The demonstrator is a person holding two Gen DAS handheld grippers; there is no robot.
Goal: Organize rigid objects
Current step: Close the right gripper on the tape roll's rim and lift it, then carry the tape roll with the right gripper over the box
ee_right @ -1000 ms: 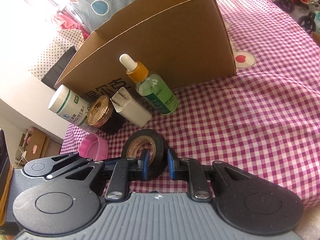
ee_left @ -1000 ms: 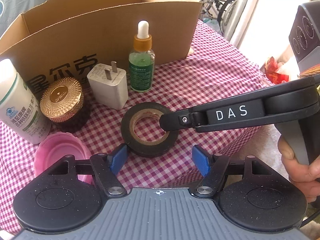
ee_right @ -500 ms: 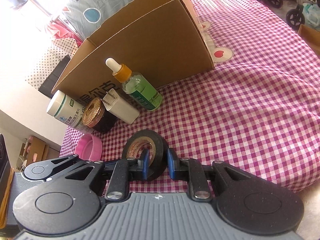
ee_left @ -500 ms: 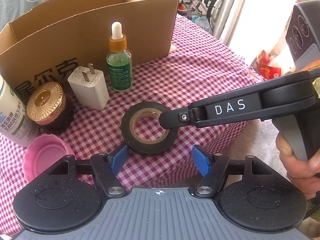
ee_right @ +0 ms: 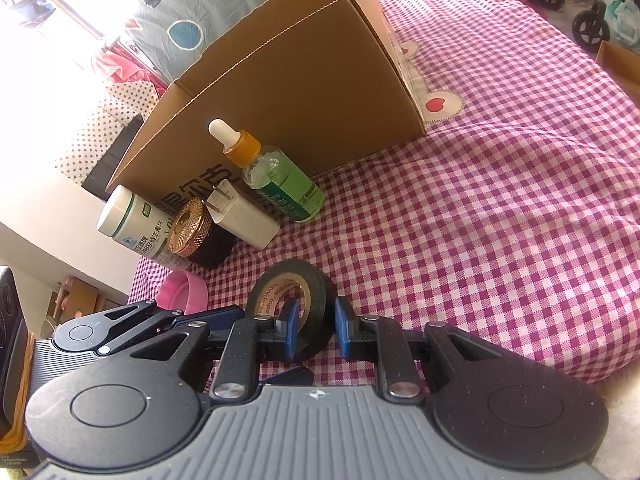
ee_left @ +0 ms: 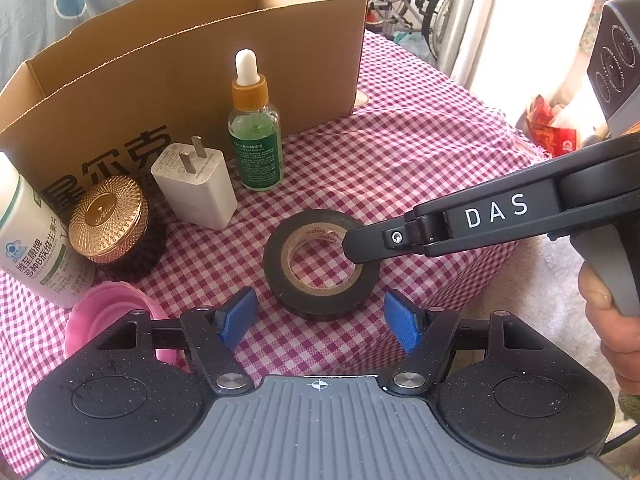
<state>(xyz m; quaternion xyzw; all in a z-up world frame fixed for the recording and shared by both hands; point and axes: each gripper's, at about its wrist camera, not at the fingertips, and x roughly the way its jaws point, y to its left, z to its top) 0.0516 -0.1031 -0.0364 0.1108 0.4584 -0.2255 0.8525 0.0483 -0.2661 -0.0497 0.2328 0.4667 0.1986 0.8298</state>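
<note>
A black tape roll lies on the checked cloth. My right gripper is shut on the tape roll, one blue pad inside the hole and one outside the wall. In the left wrist view that right gripper reaches in from the right, held by a hand. My left gripper stands open just short of the roll, with nothing between its pads. Behind the roll stand a green dropper bottle, a white charger plug, a gold-lidded jar and a white pill bottle.
An open cardboard box stands behind the row of objects. A pink lid lies at the near left. The cloth's edge drops off close to the right of the tape. The right wrist view shows bare cloth to the right.
Both views sway slightly. The tape roll stays in place with the right gripper clamped on its wall, and the left jaws stay equally wide.
</note>
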